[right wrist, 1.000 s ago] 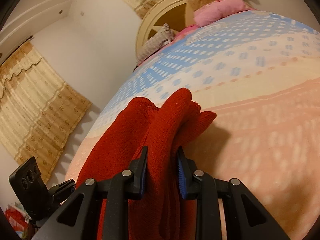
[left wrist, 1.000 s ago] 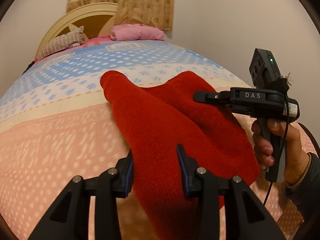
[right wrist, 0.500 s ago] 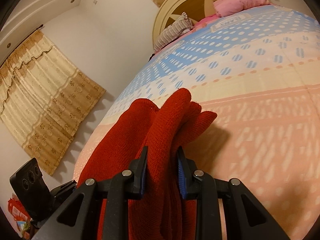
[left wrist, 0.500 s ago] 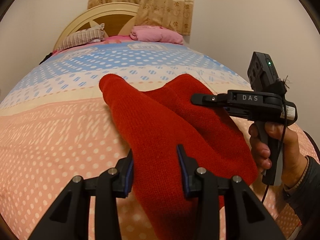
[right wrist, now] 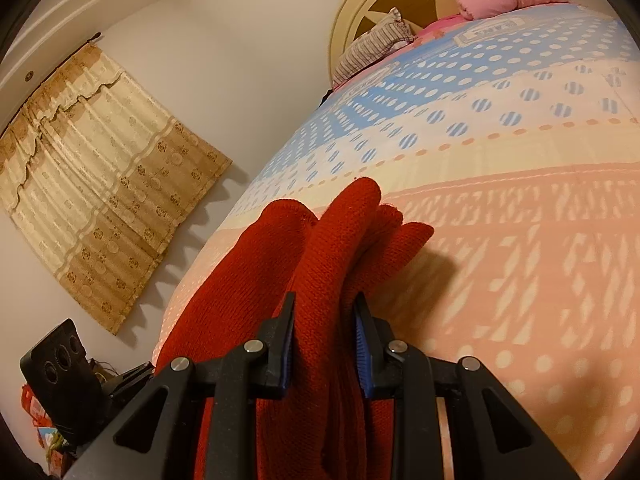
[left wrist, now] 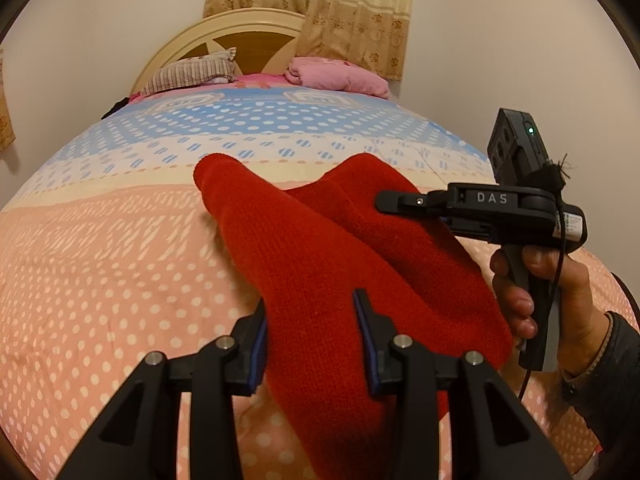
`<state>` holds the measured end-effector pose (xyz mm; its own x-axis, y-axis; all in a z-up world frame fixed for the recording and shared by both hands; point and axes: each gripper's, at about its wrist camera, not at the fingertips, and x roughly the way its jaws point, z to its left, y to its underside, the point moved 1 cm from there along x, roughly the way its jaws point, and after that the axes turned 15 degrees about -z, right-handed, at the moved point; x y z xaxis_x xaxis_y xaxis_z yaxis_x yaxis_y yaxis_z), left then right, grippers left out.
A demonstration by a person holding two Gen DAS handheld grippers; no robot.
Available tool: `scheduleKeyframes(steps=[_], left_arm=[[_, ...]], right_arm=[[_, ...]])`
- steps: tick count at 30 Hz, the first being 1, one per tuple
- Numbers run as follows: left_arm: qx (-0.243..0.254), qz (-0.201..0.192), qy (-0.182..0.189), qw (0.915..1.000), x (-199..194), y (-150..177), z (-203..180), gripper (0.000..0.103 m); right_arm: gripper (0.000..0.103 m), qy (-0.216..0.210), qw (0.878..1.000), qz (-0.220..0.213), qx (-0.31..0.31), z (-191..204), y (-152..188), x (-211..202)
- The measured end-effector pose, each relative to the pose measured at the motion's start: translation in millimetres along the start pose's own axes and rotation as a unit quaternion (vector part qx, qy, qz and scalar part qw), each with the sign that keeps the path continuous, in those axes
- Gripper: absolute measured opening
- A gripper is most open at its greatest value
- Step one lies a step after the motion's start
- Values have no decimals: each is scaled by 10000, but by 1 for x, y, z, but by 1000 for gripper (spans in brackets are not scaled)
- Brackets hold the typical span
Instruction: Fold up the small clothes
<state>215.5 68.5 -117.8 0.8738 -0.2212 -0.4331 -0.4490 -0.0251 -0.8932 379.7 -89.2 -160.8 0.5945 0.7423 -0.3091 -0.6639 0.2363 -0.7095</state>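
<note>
The red knit garment (left wrist: 320, 264) lies bunched across the lower centre of the frame on our dotted bedspread (left wrist: 100, 264). Our left gripper (left wrist: 310, 340) is clamped on its near edge; our right gripper (right wrist: 325, 344) pinches gathered folds, held by our right hand (left wrist: 552, 292).

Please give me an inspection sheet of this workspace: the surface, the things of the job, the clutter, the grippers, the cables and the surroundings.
Surface: bed cover, peach with white dots near, blue and cream bands farther.
Job's things: one red knitted garment, bunched in folds, held by both grippers above the cover.
Clutter: striped pillow and pink pillow at the headboard; small coloured items on the floor, too blurred to name.
Grippers: left gripper and right gripper each shut on the garment.
Cables: thin black cable hanging by the right gripper's handle.
Surroundings: white walls, patterned beige curtains.
</note>
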Motion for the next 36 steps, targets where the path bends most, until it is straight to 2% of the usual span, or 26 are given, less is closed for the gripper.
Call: scheduleKeyframes(steps=[17, 36], left_arm=[[-277, -149, -300, 9991, -31, 13, 34, 40], [-470, -86, -524, 9975, -48, 34, 58, 40]], right_arm=[[26, -354, 9988, 312, -123, 33, 16, 36], [26, -525, 9958, 694, -271, 61, 32, 68]])
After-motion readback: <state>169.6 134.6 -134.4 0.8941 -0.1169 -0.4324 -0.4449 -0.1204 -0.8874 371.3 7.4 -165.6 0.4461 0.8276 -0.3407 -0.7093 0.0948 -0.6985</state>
